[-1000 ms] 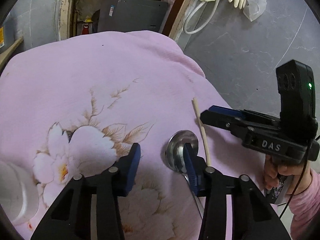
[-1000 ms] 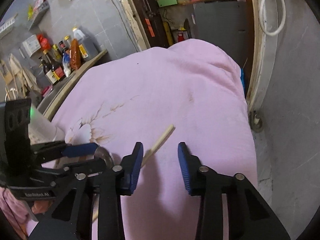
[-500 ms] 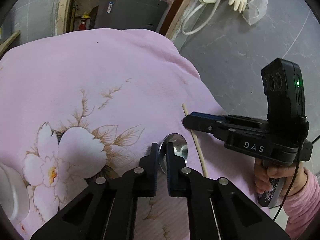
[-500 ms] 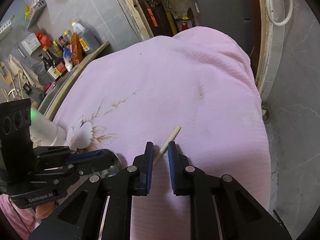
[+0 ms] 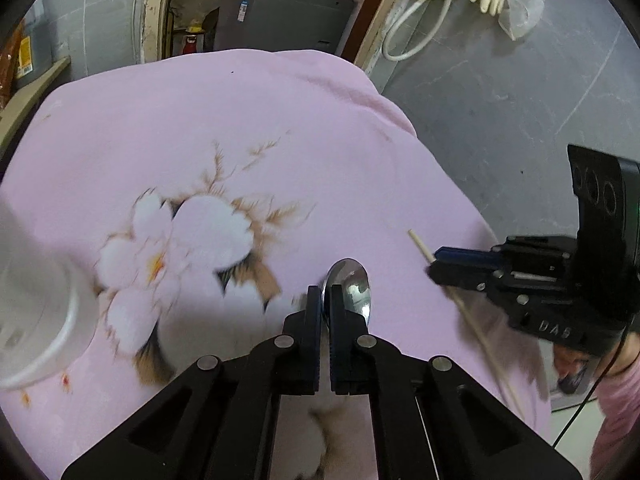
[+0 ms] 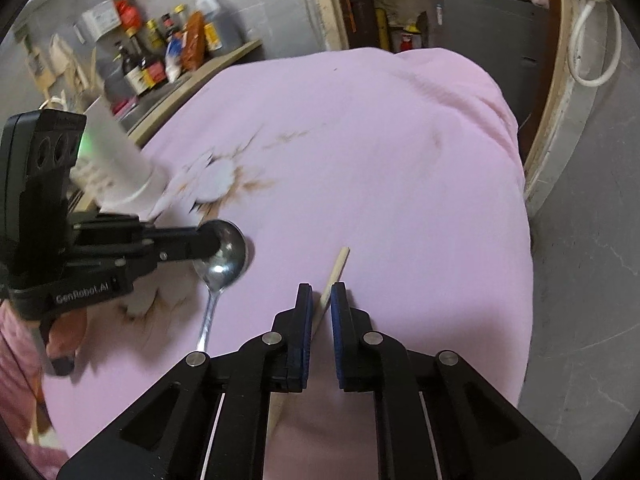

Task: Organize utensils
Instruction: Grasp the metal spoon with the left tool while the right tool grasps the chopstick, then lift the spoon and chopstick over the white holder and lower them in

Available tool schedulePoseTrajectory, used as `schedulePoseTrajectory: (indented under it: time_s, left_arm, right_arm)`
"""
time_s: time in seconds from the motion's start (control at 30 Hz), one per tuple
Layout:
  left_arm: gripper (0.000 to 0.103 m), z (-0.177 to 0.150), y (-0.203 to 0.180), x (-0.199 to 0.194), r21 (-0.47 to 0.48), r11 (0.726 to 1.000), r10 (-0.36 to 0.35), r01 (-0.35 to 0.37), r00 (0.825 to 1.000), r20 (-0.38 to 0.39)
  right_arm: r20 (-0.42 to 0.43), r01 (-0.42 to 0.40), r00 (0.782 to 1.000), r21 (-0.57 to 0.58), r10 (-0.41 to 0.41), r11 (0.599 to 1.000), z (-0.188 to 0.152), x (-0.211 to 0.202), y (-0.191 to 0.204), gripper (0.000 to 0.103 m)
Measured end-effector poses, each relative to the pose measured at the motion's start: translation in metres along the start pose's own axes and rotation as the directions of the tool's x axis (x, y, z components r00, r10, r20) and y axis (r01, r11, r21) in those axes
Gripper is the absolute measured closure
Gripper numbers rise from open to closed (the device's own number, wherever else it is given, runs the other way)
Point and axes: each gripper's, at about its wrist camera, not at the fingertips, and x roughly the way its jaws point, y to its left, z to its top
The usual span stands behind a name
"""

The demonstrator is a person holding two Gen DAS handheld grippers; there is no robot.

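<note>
A metal spoon [image 5: 352,286] lies bowl-up on the pink flowered cloth [image 5: 248,128]. My left gripper [image 5: 326,300] is shut on the edge of its bowl. The right wrist view shows the same grip: the left gripper [image 6: 210,245], the spoon [image 6: 224,258] and its handle trailing toward the near edge. A wooden chopstick [image 6: 338,266] runs between the pads of my right gripper [image 6: 321,300], whose jaws are closing tight onto it. In the left wrist view the right gripper [image 5: 434,261] holds the chopstick [image 5: 418,242] near its far end. A white cup [image 5: 44,312] stands at the left.
The white cup [image 6: 120,160] stands behind the left gripper, near the cloth's left edge. Several bottles [image 6: 160,60] crowd a shelf beyond it. Grey floor [image 6: 592,280] drops away right of the table. A hand in a pink sleeve [image 5: 616,408] holds the right gripper.
Both grippers went from open to shut, the left on the spoon's bowl, the right on the chopstick. Both views have slid left, and the white cup is nearer the left gripper.
</note>
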Motion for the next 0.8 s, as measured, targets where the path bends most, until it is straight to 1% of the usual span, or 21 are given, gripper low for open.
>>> schedulePoseTrajectory:
  time_s: [0.13, 0.2, 0.27, 0.33, 0.37, 0.43, 0.5, 0.53, 0.57, 0.6, 0.63, 0.67, 0.73, 0.77, 0.8]
  left_arm:
    - [0.101, -0.014, 0.0, -0.01, -0.004, 1.0, 0.024, -0.024, 1.0, 0.002]
    - [0.101, -0.017, 0.0, -0.013, -0.008, 0.999, 0.039, -0.038, 0.999, 0.006]
    - [0.101, -0.02, 0.001, -0.016, -0.017, 0.999, 0.049, -0.049, 0.999, 0.016]
    - [0.102, -0.021, -0.001, -0.018, -0.028, 0.998, 0.059, -0.059, 0.998, 0.027]
    - [0.102, -0.022, -0.002, -0.019, -0.032, 0.997, 0.067, -0.066, 0.997, 0.038]
    - [0.102, -0.025, -0.006, -0.025, -0.029, 0.995, 0.092, -0.091, 0.993, 0.071]
    - [0.102, -0.027, -0.009, -0.032, -0.025, 0.994, 0.109, -0.107, 0.989, 0.103]
    - [0.102, -0.029, -0.012, -0.037, -0.02, 0.993, 0.121, -0.119, 0.985, 0.126]
    - [0.102, -0.031, -0.016, -0.044, -0.012, 0.991, 0.133, -0.133, 0.979, 0.157]
    - [0.102, -0.032, -0.017, -0.047, -0.009, 0.991, 0.136, -0.136, 0.976, 0.17]
    - [0.102, -0.032, -0.018, -0.052, -0.009, 0.991, 0.135, -0.136, 0.973, 0.187]
    - [0.102, -0.033, -0.02, -0.058, -0.008, 0.99, 0.137, -0.138, 0.969, 0.205]
    - [0.102, -0.033, -0.024, -0.068, -0.001, 0.986, 0.161, -0.166, 0.956, 0.245]
    - [0.102, -0.034, -0.027, -0.075, 0.009, 0.981, 0.182, -0.191, 0.945, 0.273]
    - [0.102, -0.033, -0.028, -0.079, 0.014, 0.979, 0.191, -0.204, 0.939, 0.285]
  right_arm:
    - [-0.036, 0.001, 0.999, -0.013, -0.002, 1.0, 0.001, 0.001, 0.003, 0.092]
    - [-0.051, 0.0, 0.999, -0.015, -0.001, 1.0, 0.002, 0.003, 0.004, 0.087]
    - [-0.053, 0.025, 0.998, -0.021, -0.026, 0.999, 0.001, 0.004, 0.01, 0.087]
    - [-0.035, 0.066, 0.997, -0.04, -0.068, 0.997, -0.002, 0.005, 0.016, 0.087]
    - [-0.015, 0.108, 0.994, -0.059, -0.109, 0.992, -0.004, 0.005, 0.021, 0.09]
    - [0.016, 0.142, 0.99, -0.065, -0.141, 0.988, -0.008, 0.004, 0.026, 0.093]
    - [0.039, 0.122, 0.992, -0.026, -0.121, 0.992, -0.009, 0.0, 0.023, 0.1]
    - [0.058, 0.1, 0.993, -0.003, -0.099, 0.995, -0.01, -0.004, 0.02, 0.1]
    - [0.096, 0.071, 0.993, 0.027, -0.074, 0.997, -0.012, -0.01, 0.018, 0.1]
    - [0.133, 0.064, 0.989, 0.038, -0.068, 0.997, -0.014, -0.016, 0.018, 0.1]
    - [0.189, 0.047, 0.98, 0.052, -0.056, 0.998, -0.018, -0.025, 0.018, 0.1]
    - [0.22, 0.032, 0.975, 0.064, -0.046, 0.997, -0.021, -0.03, 0.018, 0.1]
    - [0.297, -0.007, 0.955, 0.086, -0.018, 0.996, -0.029, -0.042, 0.021, 0.1]
    - [0.344, -0.01, 0.939, 0.08, -0.018, 0.997, -0.033, -0.048, 0.025, 0.1]
    - [0.401, -0.007, 0.916, 0.065, -0.019, 0.998, -0.037, -0.055, 0.031, 0.1]
